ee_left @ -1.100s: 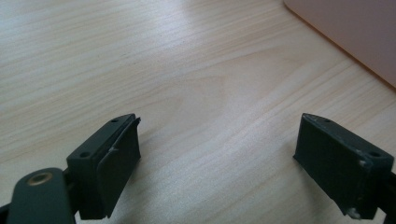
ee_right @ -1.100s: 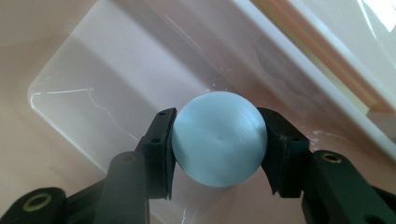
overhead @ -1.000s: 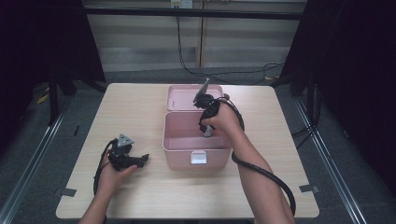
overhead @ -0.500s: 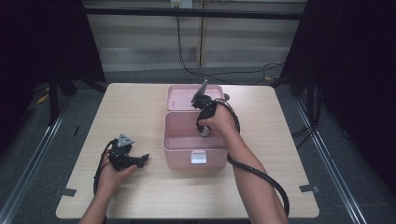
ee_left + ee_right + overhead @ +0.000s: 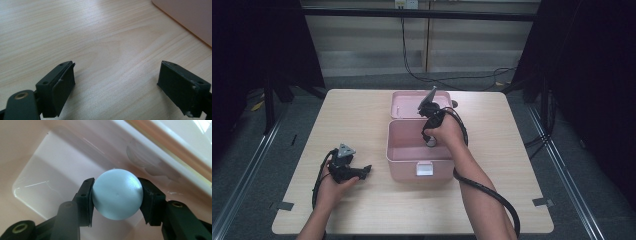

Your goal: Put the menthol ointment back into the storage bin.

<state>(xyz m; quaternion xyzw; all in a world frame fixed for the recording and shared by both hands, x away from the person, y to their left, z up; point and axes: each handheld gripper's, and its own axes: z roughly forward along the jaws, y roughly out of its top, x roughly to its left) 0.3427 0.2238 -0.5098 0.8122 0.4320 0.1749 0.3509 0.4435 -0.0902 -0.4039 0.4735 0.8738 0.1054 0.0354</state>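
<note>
Between the two black pads of the right gripper (image 5: 117, 197) a pale blue ball (image 5: 117, 194) is clamped, one pad being pressed on each side of it, so the ball sits exactly in the middle of the claw, near the tips. Behind the ball the smooth inside of the pink box (image 5: 404, 150) is seen, and the ball is held over its floor; whether it touches the floor cannot be told. From the high view the right gripper (image 5: 430, 141) is pointed down into the open box, close to its right wall, and the lid (image 5: 407, 102) is laid back behind it. Well apart from the box, at the left on the wooden table (image 5: 352, 115), the left gripper (image 5: 367, 170) is rested with its jaws wide apart and nothing between them.
</note>
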